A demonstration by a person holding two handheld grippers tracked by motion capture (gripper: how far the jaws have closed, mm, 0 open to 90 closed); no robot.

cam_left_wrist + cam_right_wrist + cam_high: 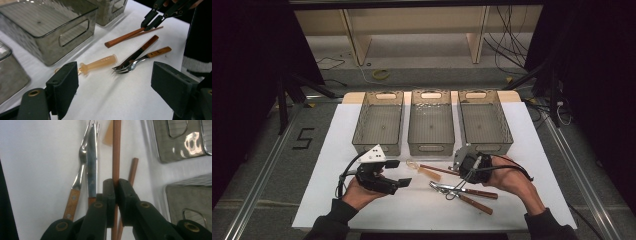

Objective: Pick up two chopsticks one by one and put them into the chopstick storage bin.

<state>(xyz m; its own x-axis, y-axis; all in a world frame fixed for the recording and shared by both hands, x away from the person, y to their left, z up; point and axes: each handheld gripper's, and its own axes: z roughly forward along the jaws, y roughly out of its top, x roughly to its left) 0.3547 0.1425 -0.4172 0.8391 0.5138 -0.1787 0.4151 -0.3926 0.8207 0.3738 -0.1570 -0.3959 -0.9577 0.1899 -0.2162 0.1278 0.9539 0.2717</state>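
Wooden chopstick (116, 150) pinched between pressed-together jaws of right gripper (116, 185), second chopstick (133, 171) beside it on white table (362, 200). Fork (140, 61) and knife (136, 53) just beside, amber tube (100, 63) near. Left gripper (113, 82) spread wide, empty. Step in hand, likely: lifting. Next: carrying toward a grey bin (484, 145).

Dark long sleeves (334, 220) with ribbed cuffs are being worn on both forearms. The left gripper (397, 172) is being topped by a grey three-cornered plate (376, 154) dotted with small holes. Black jaw arms pinned with brass-coloured rivets (98, 205) are being shown on the right gripper (116, 186), and black cables (343, 176) are being trailed.
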